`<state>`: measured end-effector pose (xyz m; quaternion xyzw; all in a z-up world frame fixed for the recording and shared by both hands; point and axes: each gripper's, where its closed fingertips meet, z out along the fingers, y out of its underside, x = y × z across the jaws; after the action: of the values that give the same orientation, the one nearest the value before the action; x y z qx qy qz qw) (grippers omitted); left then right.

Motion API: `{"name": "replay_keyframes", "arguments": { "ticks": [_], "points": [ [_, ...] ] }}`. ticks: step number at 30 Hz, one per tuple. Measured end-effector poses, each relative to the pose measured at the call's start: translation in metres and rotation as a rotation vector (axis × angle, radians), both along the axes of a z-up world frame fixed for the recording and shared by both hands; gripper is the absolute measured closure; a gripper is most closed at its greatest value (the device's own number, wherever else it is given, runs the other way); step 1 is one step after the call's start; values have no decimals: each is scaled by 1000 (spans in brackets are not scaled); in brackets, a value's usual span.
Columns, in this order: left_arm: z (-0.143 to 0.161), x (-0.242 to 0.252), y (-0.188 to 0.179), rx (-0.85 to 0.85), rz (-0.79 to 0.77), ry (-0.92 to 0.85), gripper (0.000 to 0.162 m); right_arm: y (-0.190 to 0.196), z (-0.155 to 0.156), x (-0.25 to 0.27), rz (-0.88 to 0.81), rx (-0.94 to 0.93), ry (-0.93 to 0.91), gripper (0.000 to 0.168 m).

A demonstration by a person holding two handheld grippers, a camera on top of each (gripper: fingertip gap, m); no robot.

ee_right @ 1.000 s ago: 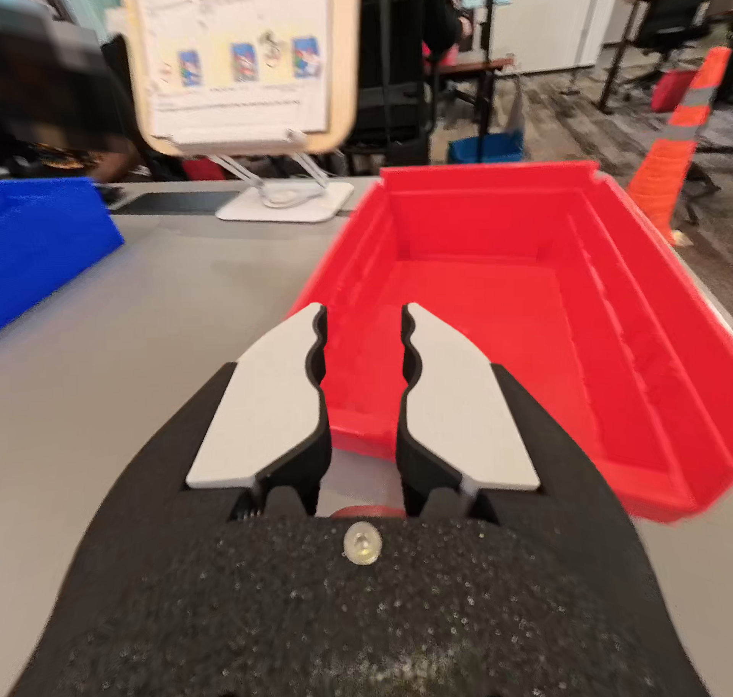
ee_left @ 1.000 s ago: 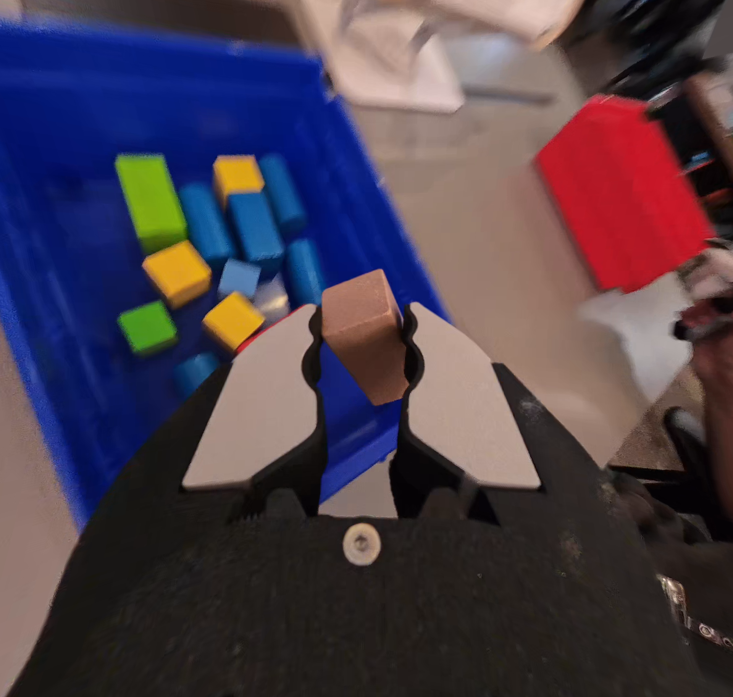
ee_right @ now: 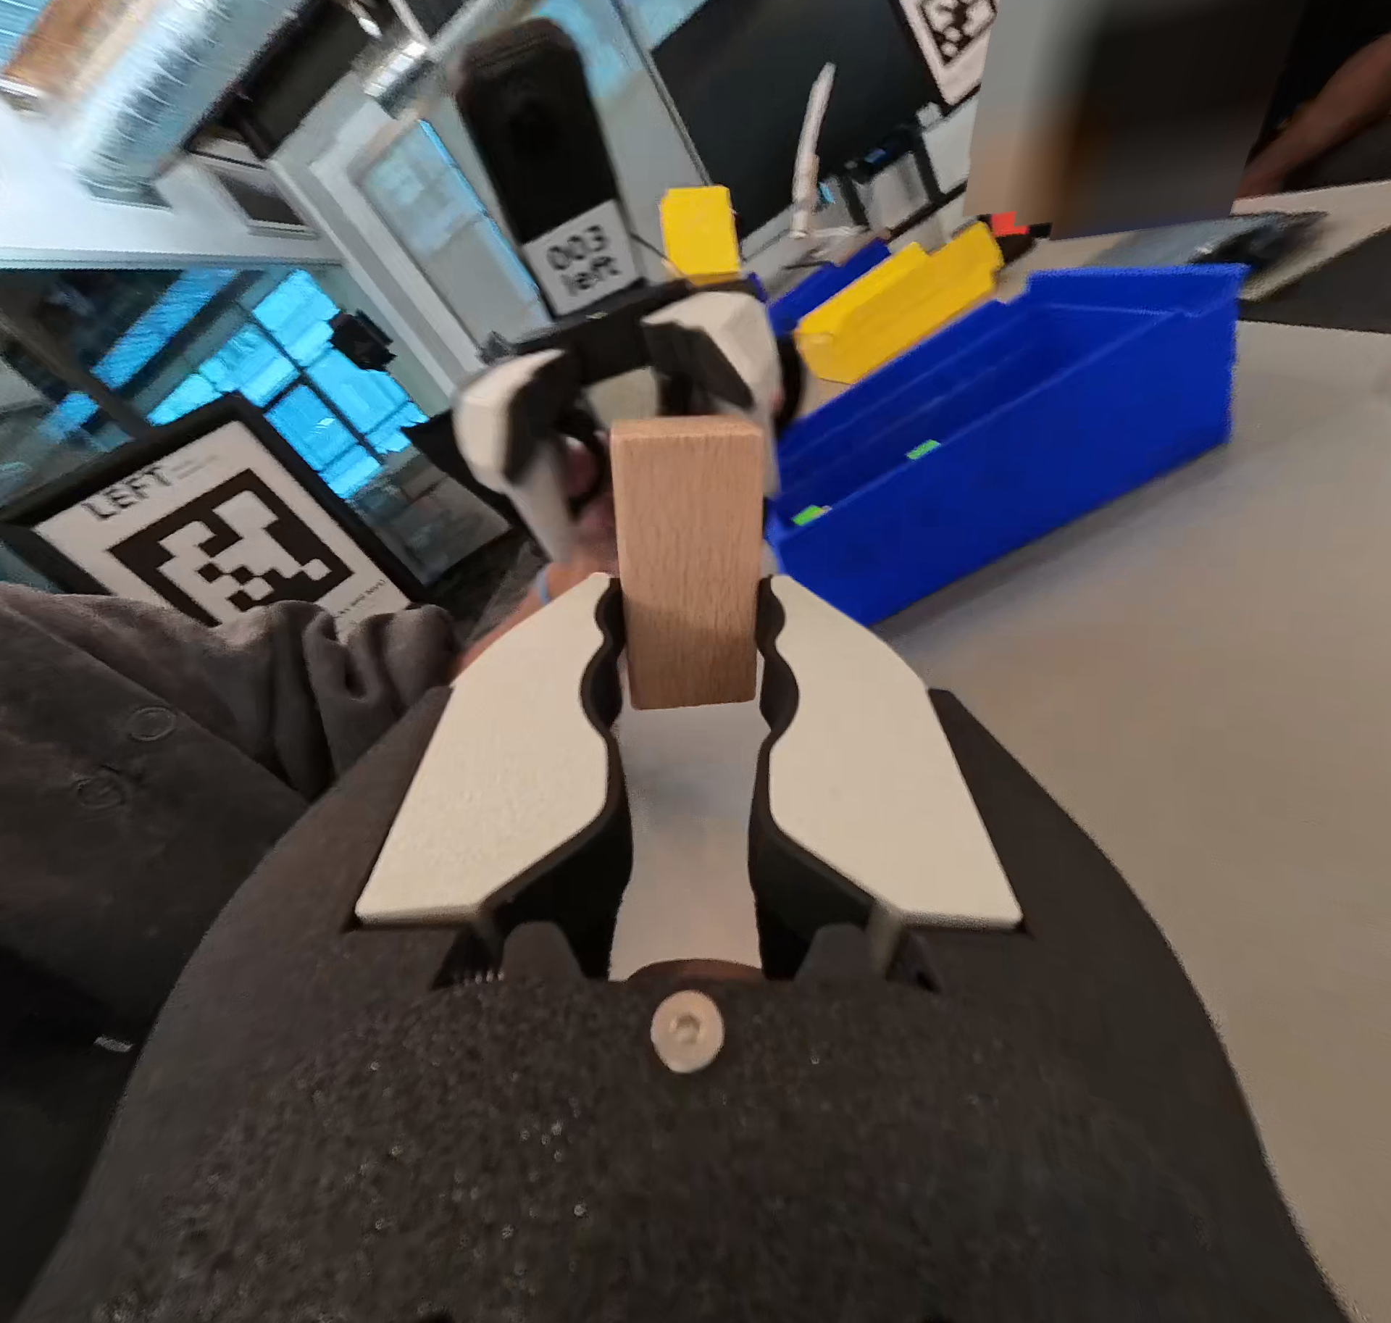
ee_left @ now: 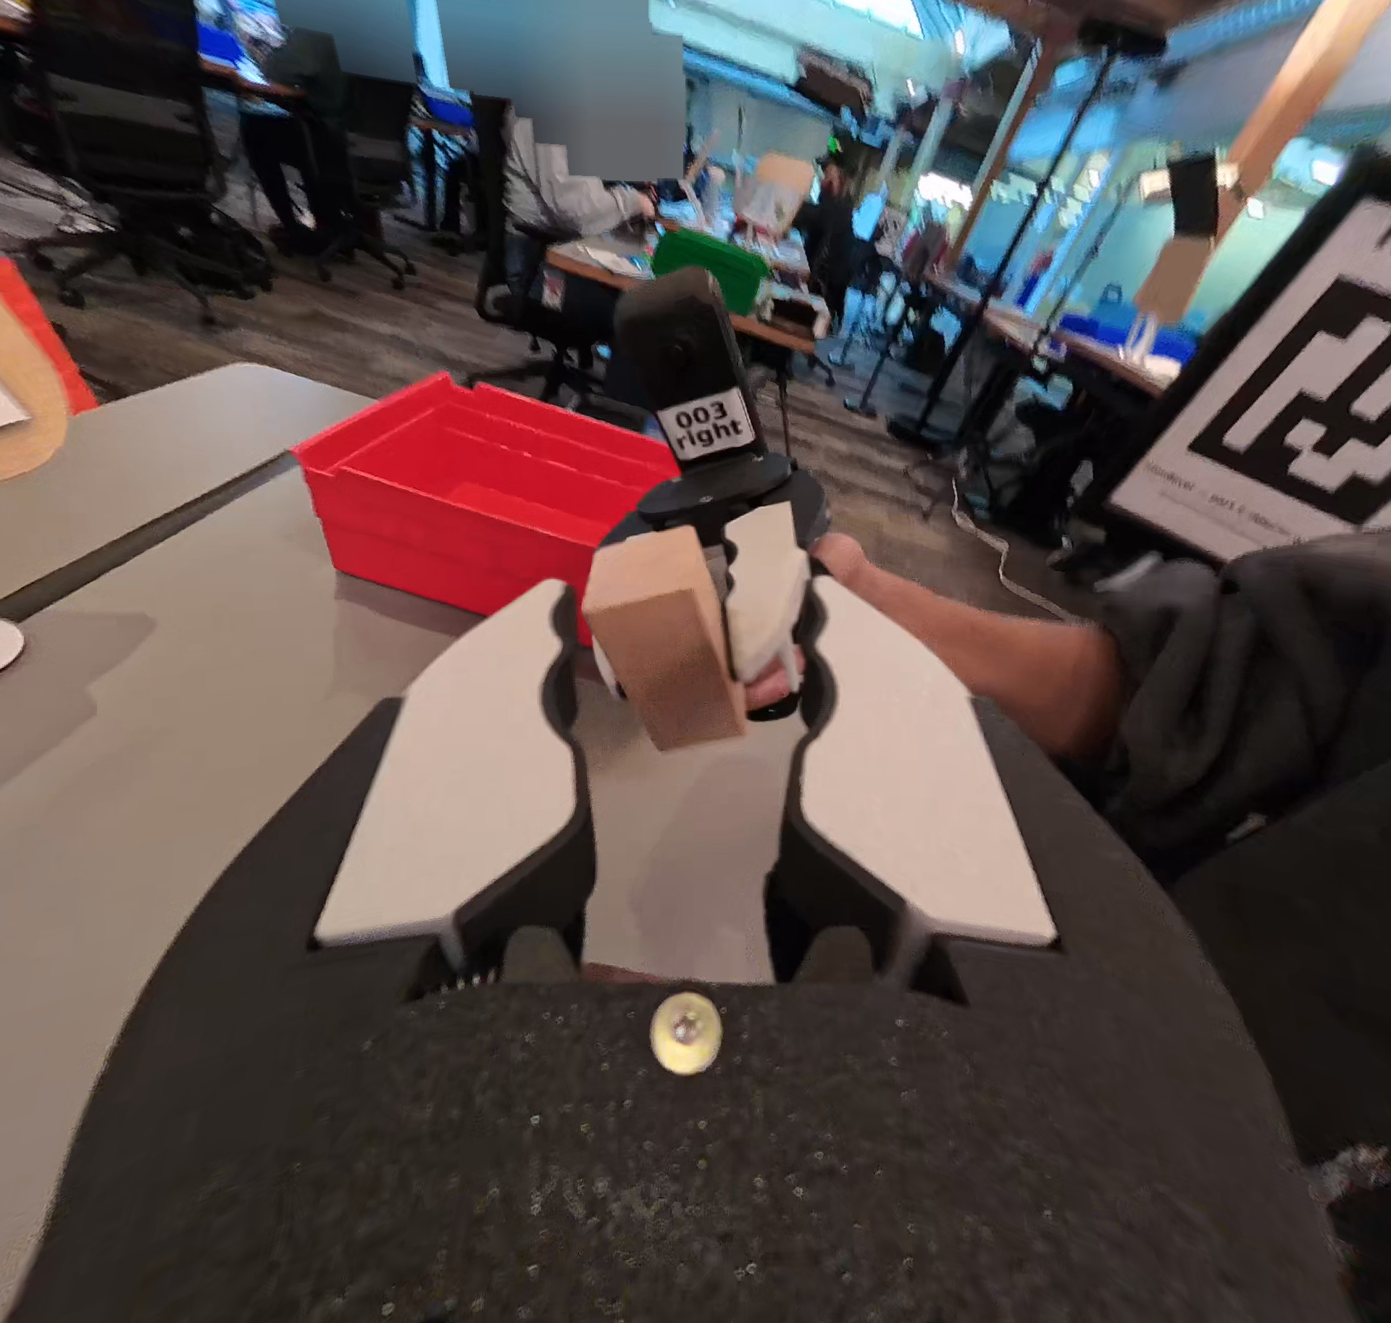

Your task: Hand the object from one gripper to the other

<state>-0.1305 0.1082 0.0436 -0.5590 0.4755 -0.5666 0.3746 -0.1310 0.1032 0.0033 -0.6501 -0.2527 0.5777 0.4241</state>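
Wooden block (ee_right: pixel 686 564), plain light-coloured, elongated: it sits in mid-air above the grey table (ee_right: pixel 1129 685), between the two grippers, which face each other tip to tip. Right gripper (ee_right: pixel 686 613) is clamped on it: in the right wrist view both pads press the block's lower side faces, and the block's long axis runs straight out along the fingers, away from the camera, its free end toward the left gripper (ee_right: pixel 625 414). Left gripper (ee_left: pixel 689 609), seen from its own wrist view, has its fingers spread wide apart; the block (ee_left: pixel 662 647) lies in the gap near the tips, nearer the left-hand finger, with clearance visible on both sides and no contact that I can see. The right gripper (ee_left: pixel 722 594) shows beyond it, holding the block's far part. Judgement: the transfer grip is made and the giving side has let go; the step in hand is separation. The relation that matters: block axis is collinear with the right gripper's fingers and projects into the left gripper's open gap, so a withdrawal along that axis should clear it, a sideways pull could clip a pad. Red bin (ee_left: pixel 482 489) stands empty near the table's far edge on the right gripper's side; blue bin (ee_right: pixel 1016 429) lies beyond the left gripper, with some green pieces inside.
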Motion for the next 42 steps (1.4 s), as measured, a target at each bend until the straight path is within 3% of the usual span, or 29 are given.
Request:
{"name": "replay_keyframes", "arguments": {
  "ticks": [3,6,9,10,12,15,17,21,29,31,33,35,38,42],
  "points": [
    [-9,-41,5,-129,169,-37,95,0,2,35,-119,23,-87,135],
    [-59,-88,-7,-202,322,36,95,8,21,106,-340,117,-238,135],
    [-109,-131,-28,-184,476,107,101,36,13,217,-668,199,-665,135],
    [-121,-141,-37,-180,505,119,102,41,3,250,-691,235,-846,135],
    [-134,-155,-51,-186,543,131,105,44,-32,288,-538,252,-1128,135],
    [-135,-156,-67,-216,502,121,105,20,-105,315,-184,50,-1335,135],
    [-135,-154,-68,-200,493,134,105,5,-143,330,-39,-55,-1461,135],
    [-146,-152,-67,-182,493,181,106,-11,-182,342,109,-138,-1626,135],
    [-151,-149,-68,-184,484,196,105,-14,-191,339,92,-221,-1639,133],
    [-150,-152,-66,-173,498,198,105,-11,-180,343,-3,-227,-1648,111],
    [-150,-157,-64,-147,520,210,104,-10,-150,333,-150,-179,-1577,111],
    [-149,-164,-59,-114,548,234,103,-8,-111,308,-361,-66,-1408,110],
    [-144,-179,-47,-73,592,259,104,-20,-66,242,-588,117,-1003,111],
    [-125,-206,-22,46,589,370,104,-65,-65,130,-527,196,-480,106]
  ]
}}
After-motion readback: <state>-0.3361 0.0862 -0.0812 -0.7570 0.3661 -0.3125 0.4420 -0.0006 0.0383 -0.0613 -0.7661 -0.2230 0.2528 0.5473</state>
